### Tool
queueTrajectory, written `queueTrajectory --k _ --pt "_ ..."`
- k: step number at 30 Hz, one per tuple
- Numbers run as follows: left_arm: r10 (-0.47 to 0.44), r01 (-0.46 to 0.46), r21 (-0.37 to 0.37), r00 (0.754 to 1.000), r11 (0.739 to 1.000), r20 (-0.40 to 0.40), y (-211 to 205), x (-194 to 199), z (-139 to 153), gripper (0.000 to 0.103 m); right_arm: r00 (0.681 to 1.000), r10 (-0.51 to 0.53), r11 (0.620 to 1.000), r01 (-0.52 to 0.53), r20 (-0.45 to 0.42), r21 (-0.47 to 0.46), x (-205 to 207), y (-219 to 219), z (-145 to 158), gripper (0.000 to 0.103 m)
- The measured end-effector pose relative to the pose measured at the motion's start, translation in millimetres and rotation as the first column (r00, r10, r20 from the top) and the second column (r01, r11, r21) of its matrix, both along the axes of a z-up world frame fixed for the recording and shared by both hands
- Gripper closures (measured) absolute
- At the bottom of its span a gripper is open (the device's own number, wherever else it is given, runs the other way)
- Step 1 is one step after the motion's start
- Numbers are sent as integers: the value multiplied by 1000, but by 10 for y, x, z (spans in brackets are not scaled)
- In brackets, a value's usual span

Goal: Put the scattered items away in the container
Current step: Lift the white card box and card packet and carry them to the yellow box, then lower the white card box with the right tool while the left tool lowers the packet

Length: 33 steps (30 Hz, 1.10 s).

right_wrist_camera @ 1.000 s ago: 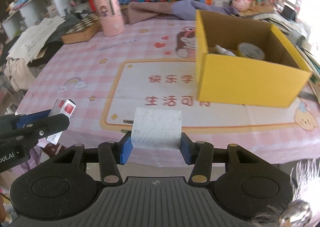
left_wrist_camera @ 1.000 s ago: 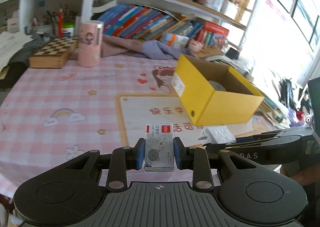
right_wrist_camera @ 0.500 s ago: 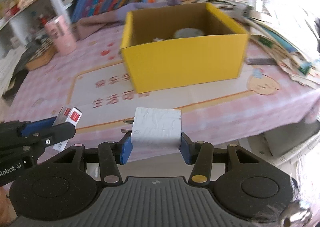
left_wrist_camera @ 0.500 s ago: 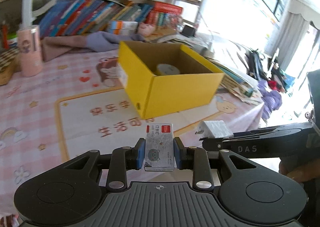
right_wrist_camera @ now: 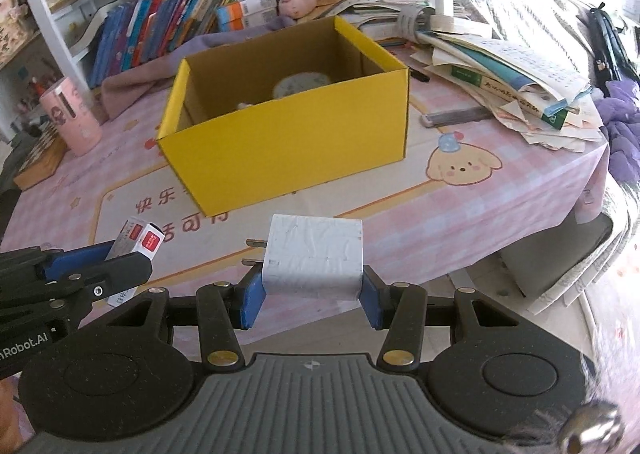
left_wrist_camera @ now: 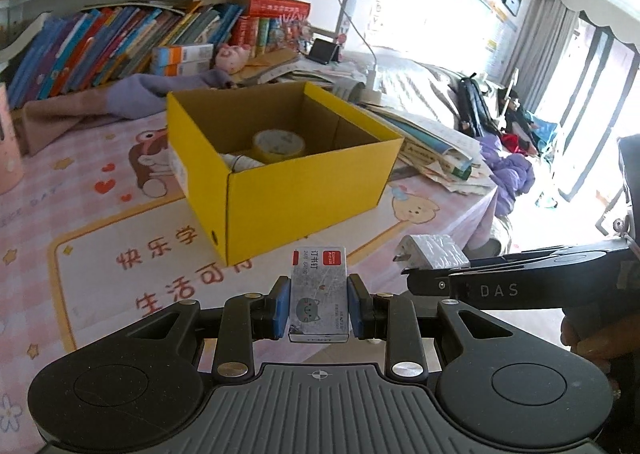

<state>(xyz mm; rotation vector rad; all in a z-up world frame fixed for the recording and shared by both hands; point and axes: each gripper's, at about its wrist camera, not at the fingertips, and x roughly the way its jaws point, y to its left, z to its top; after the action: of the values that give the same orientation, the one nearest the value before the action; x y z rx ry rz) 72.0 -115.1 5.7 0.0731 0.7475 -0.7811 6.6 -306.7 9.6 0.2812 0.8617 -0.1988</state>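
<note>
The open yellow cardboard box (left_wrist_camera: pixel 280 174) sits at centre frame on the pink checked worktop (left_wrist_camera: pixel 60 190), waiting for two more items, both of which are held in the air short of its near wall. The left tongs (left_wrist_camera: pixel 319 306) are clamped on a small grey staple box with a red label and a cat face (left_wrist_camera: pixel 318 294), gripped by its long sides at lower centre of the left view. The right tongs (right_wrist_camera: pixel 312 286) are clamped on a white square plug-in charger (right_wrist_camera: pixel 314 256), its two metal prongs pointing to frame left. Each tool shows in the other's view: the charger at right of the left view, the staple box at lower left of the right view.

Inside the box a roll of yellow tape (left_wrist_camera: pixel 279 142) and a pale object beside it, too hidden to name, already lie on the floor. Beyond it, a pile of papers and books (right_wrist_camera: pixel 508 66) spreads at upper right and a pink cylindrical holder (right_wrist_camera: pixel 72 118) stands at left.

The carrying step appears to be in hand. The next move likely calls for lifting each item over the near rim before letting go, one at a time, so the tools do not clash above the opening.
</note>
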Motion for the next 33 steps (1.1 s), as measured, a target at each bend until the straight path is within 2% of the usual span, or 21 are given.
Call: queueTrajectory --k 11,17,24,33 --pt "-39 39 -5 998 999 54 -178 172 100 75 999 -17 999 19 49 -42 145 -123 125 56" --pt "-21 22 -10 994 1000 108 -228 324 216 75 995 -11 997 19 101 -81 310 -246 247 56" --pt "6 -6 2 986 1000 168 -383 569 320 75 986 46 993 -27 160 -118 654 -397 402 56" --pt "74 -81 37 984 996 163 -732 953 275 75 972 158 981 -135 173 -138 1274 -701 448 56"
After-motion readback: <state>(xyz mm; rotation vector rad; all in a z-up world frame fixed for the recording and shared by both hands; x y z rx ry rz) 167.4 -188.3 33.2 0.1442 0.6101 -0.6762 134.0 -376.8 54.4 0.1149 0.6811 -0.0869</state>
